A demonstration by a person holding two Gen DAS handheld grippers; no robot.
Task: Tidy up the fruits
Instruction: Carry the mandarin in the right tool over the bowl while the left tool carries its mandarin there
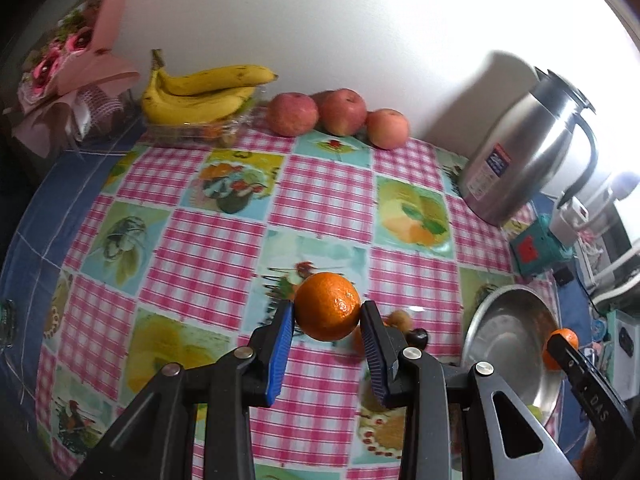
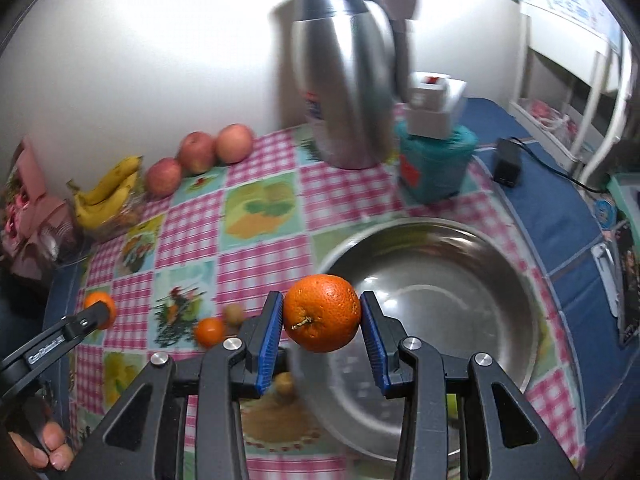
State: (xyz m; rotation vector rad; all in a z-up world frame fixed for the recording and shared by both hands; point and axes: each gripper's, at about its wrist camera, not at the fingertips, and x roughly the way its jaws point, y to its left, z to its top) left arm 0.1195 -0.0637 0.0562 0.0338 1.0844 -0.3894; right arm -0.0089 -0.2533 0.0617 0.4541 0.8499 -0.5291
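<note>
Only "DAS" reads on the right tool (image 1: 560, 354).

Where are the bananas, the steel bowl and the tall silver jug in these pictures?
bananas (image 1: 200, 94): left wrist view, middle of the bunch.
steel bowl (image 2: 460, 248): right wrist view, bare inner wall.
silver jug (image 2: 344, 92): right wrist view, middle of its body.

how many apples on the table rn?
3. All in a row along the wall, between the bananas and the steel jug: left apple, middle apple, right apple. Another could sit hidden behind them.
</note>
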